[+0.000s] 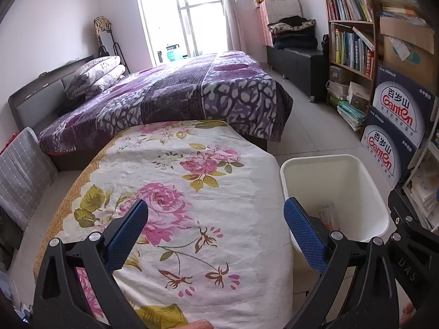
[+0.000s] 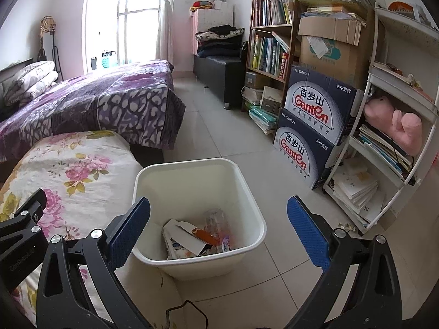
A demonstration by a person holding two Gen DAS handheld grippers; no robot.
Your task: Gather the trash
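— So where do you stand with the trash run?

— Both of your tools are spread wide and carry nothing. Your left tool (image 1: 215, 226) hangs over the floral cloth (image 1: 175, 192) on the tabletop; your right tool (image 2: 219, 223) hangs above the white waste bin (image 2: 248, 189), which sits on the tiled floor just beside the tabletop's edge, at about three o'clock from your left tool.

— And the trash itself?

— It lies at the bottom of the bin: a torn white carton (image 2: 182, 237), a clear plastic bottle (image 2: 215, 219) and some printed wrappers under them. On the cloth I see no loose item in either view, so I judge you are at the tail of a drop, or between pickups.

— What does the next move call for?

— Sweep your view for leftovers. A few small scraps (image 2: 346, 226) lie on the floor at about two o'clock from your right tool, by the foot of the white shelf unit (image 2: 384, 142); I cannot tell what they are. If they count as trash, reach low with jaws spread, pinch one, and carry it back over the bin's rim before letting go.
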